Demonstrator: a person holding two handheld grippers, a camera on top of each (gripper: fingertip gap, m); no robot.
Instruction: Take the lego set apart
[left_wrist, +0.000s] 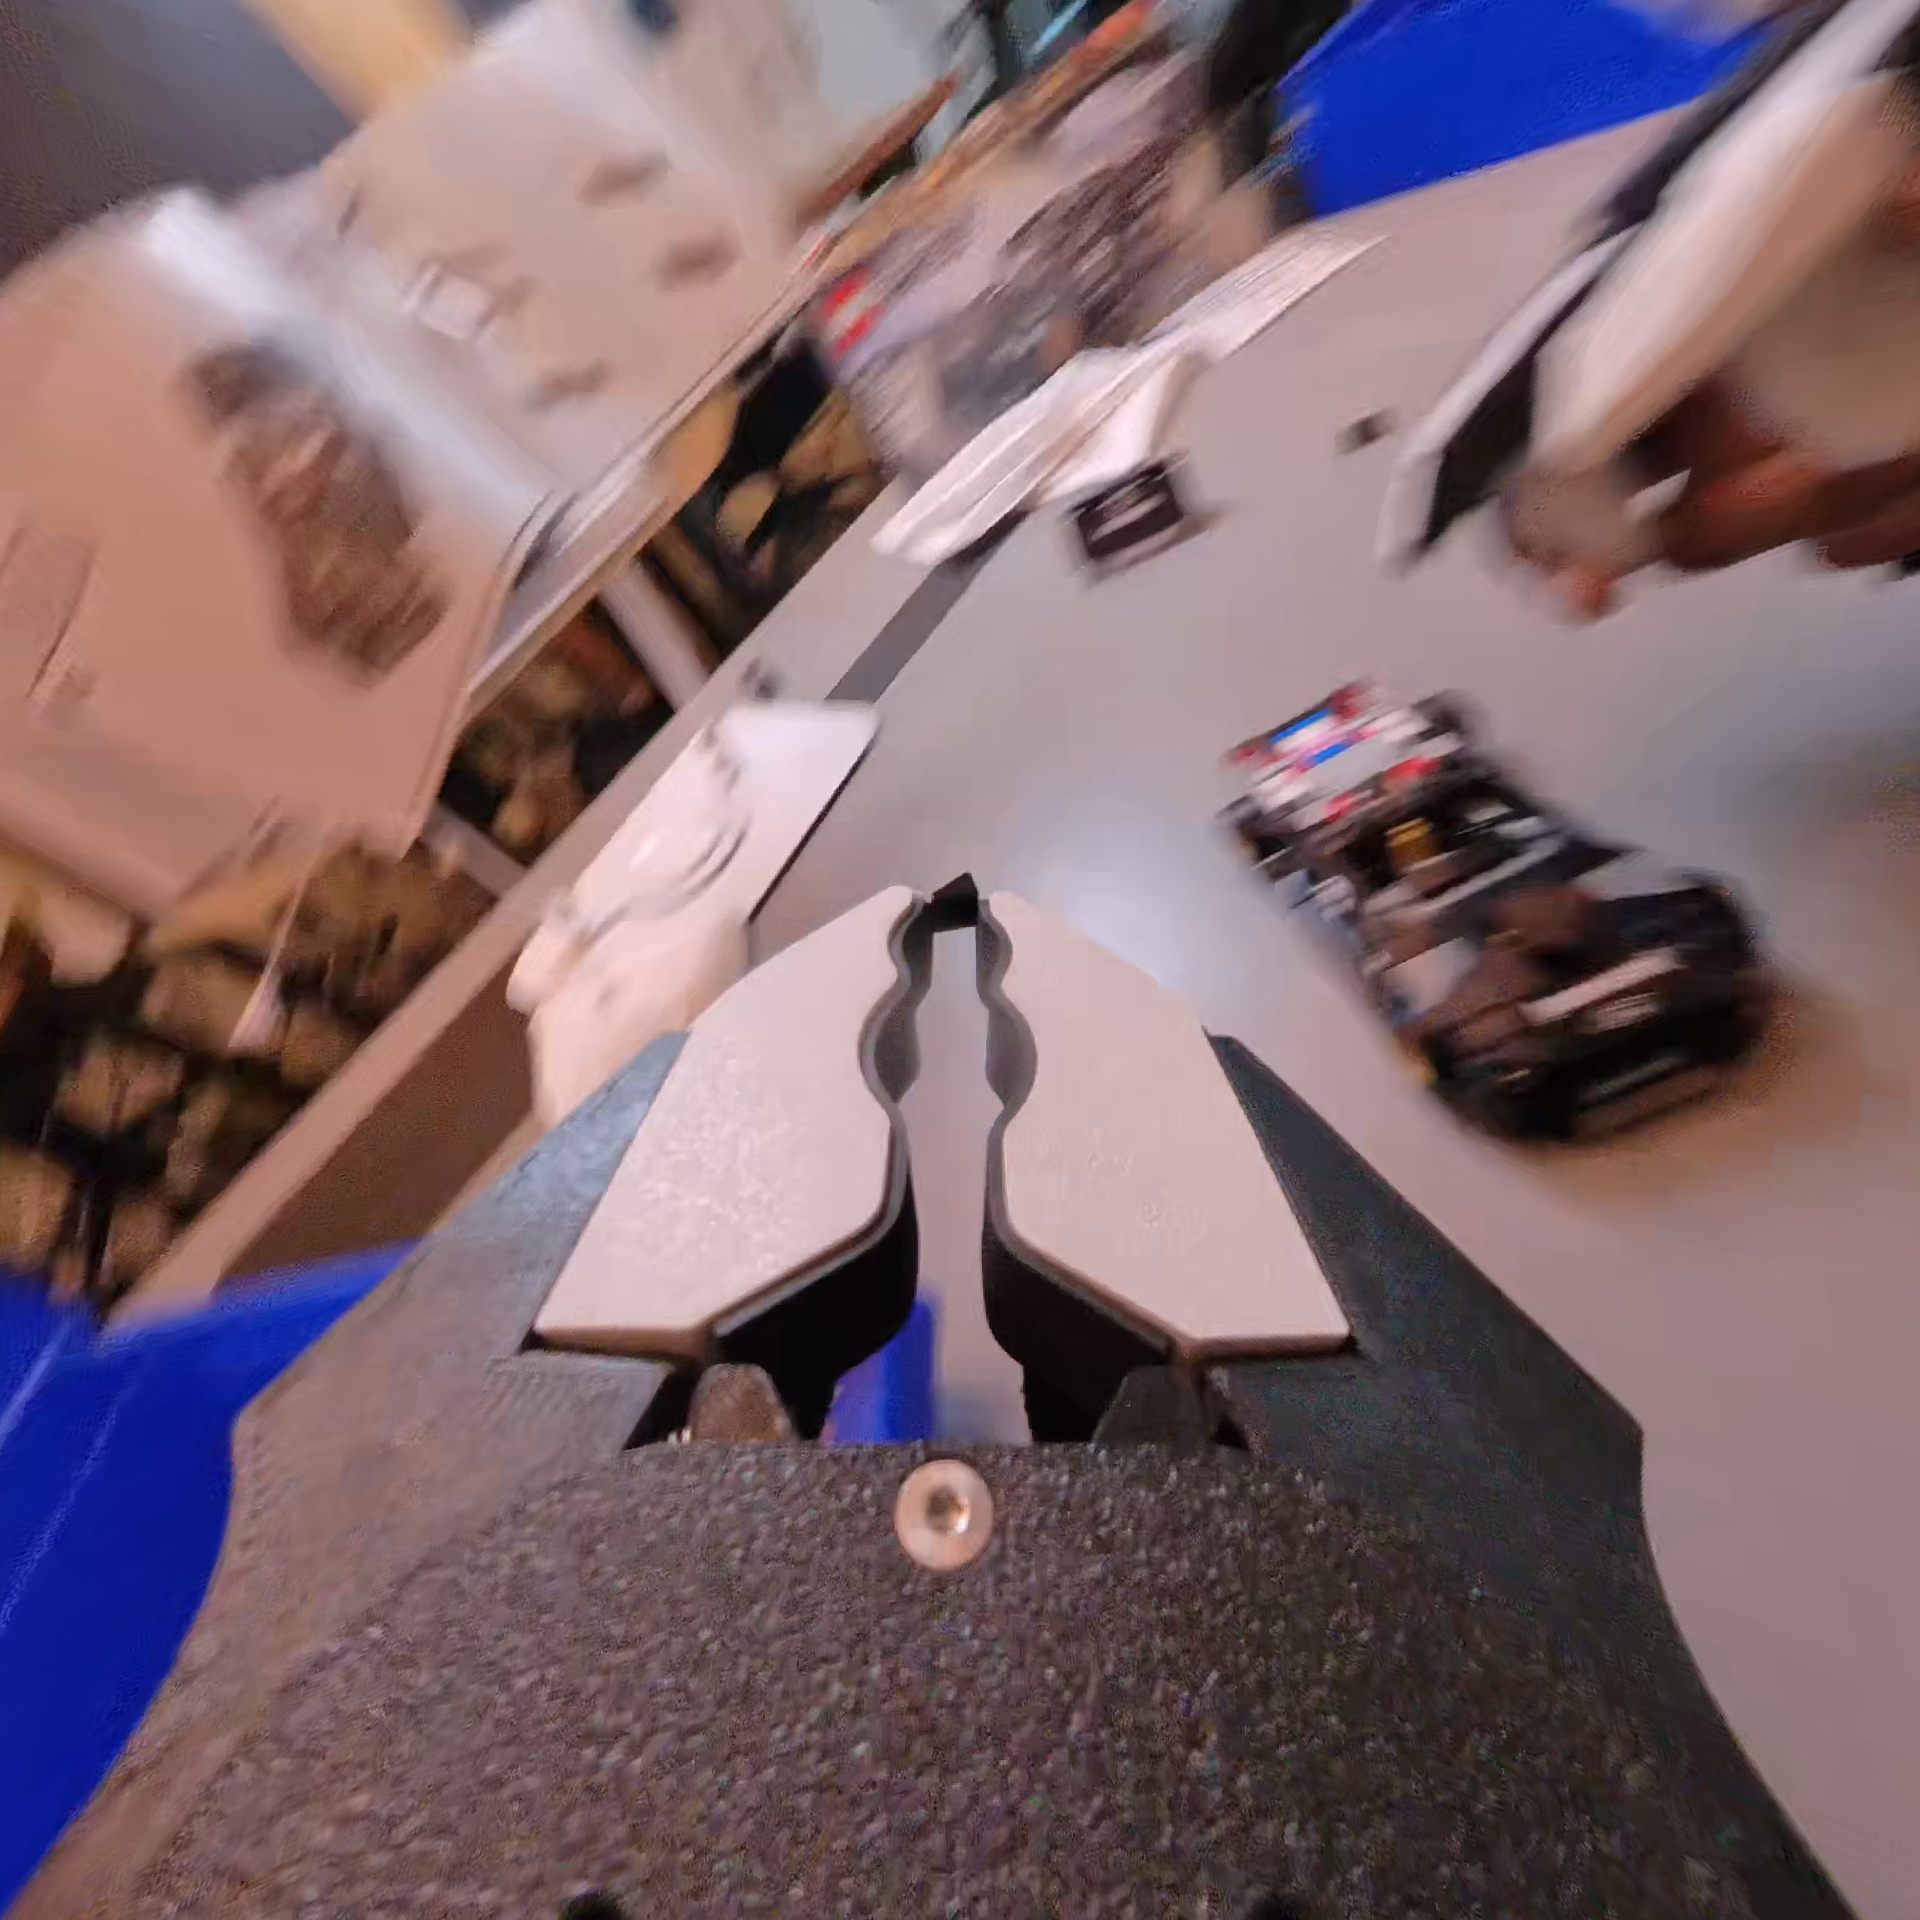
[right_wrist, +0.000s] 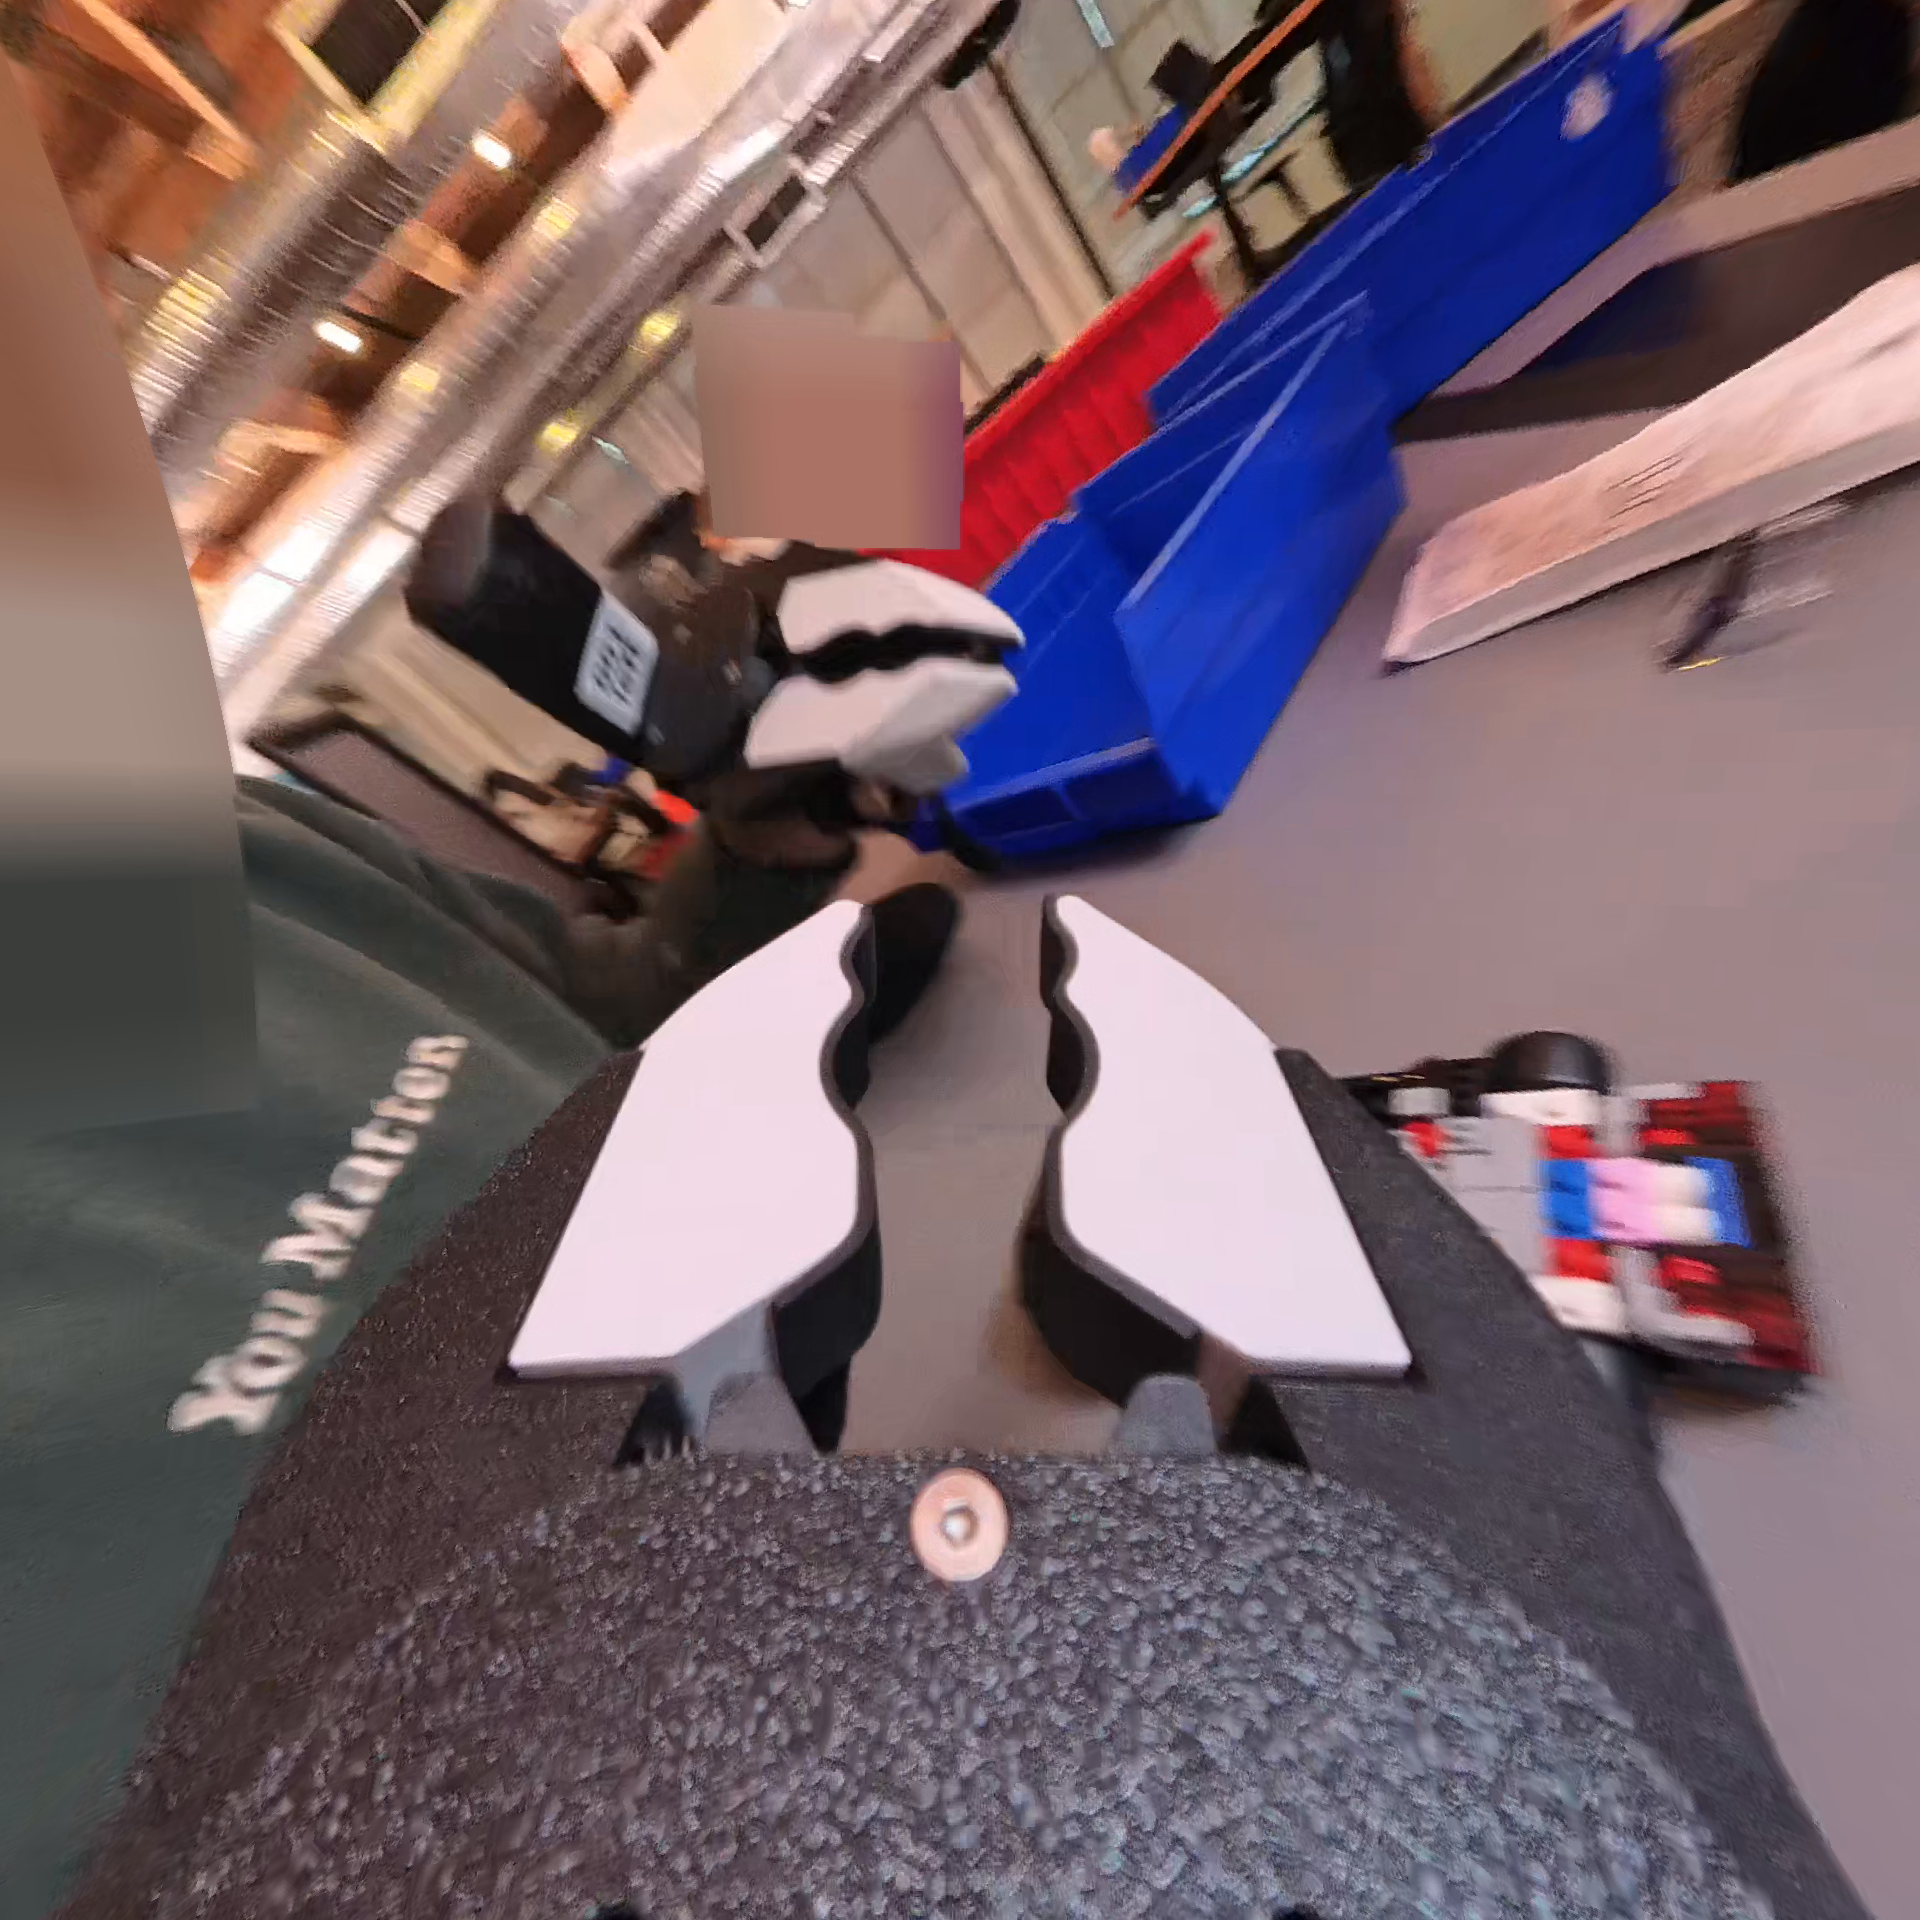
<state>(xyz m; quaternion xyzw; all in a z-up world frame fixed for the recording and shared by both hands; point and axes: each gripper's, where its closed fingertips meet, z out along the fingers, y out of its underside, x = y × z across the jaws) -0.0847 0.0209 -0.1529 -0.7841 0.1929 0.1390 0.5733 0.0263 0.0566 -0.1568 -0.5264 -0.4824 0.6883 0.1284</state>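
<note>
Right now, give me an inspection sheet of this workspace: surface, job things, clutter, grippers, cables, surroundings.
Surface: grey table, mostly bare.
Job's things: lego car, black with red and blue parts, resting on the table, largely assembled; small black piece pinched at the left gripper's tips.
Clutter: blue bins, a red bin behind them, booklets.
Grippers: left gripper shut on the small black piece; right gripper open, holding nothing.
Cables: nothing seen.
Surroundings: shelving beyond the table edge; a person's green sleeve; both views motion-blurred.
</note>
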